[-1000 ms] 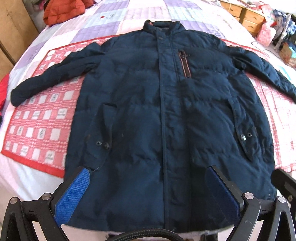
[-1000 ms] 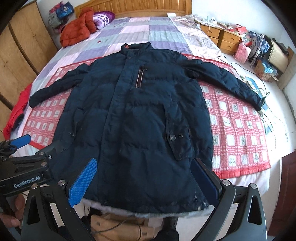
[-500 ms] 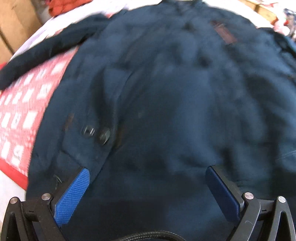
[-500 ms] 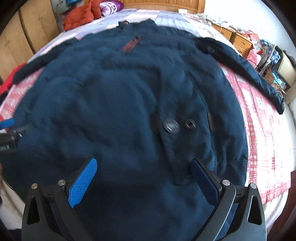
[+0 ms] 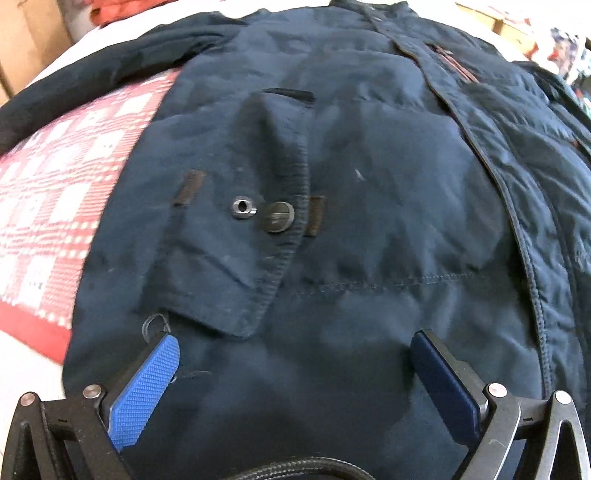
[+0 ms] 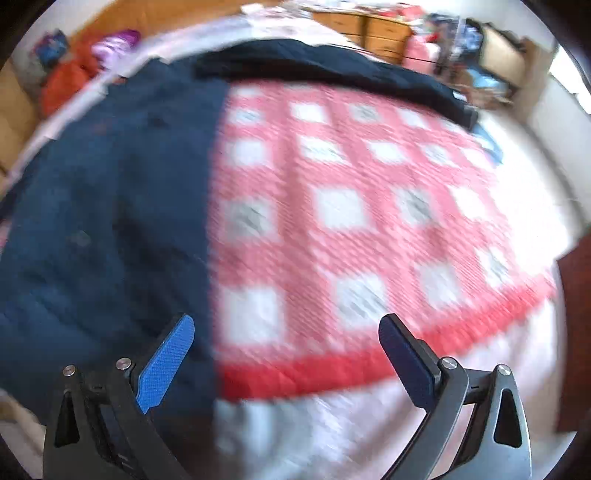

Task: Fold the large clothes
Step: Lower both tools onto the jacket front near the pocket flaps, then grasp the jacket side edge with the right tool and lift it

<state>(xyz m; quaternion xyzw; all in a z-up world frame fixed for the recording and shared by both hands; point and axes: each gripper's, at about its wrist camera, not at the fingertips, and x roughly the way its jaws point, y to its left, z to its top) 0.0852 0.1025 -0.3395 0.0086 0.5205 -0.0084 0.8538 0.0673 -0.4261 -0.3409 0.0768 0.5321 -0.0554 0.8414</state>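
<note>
A large navy padded jacket (image 5: 369, 184) lies flat, front up, on a red-and-white checked blanket (image 5: 48, 192). In the left wrist view my left gripper (image 5: 291, 354) is open just above the jacket's lower left part, below the snap-button pocket flap (image 5: 236, 236). The blurred right wrist view has the jacket (image 6: 110, 206) at left, its sleeve (image 6: 332, 70) stretched across the top. My right gripper (image 6: 284, 336) is open over the jacket's right side edge, with the blanket (image 6: 369, 221) between the fingers.
The bed's pale sheet (image 6: 332, 424) runs under the blanket's near edge. Orange clothing (image 6: 62, 88) lies near the wooden headboard. Wooden drawers (image 6: 369, 29) and clutter (image 6: 480, 55) stand beyond the bed at right.
Both grippers have dropped low over the jacket. The left moved closer to the left pocket. The right swung rightward to the jacket's right edge, still moving fast.
</note>
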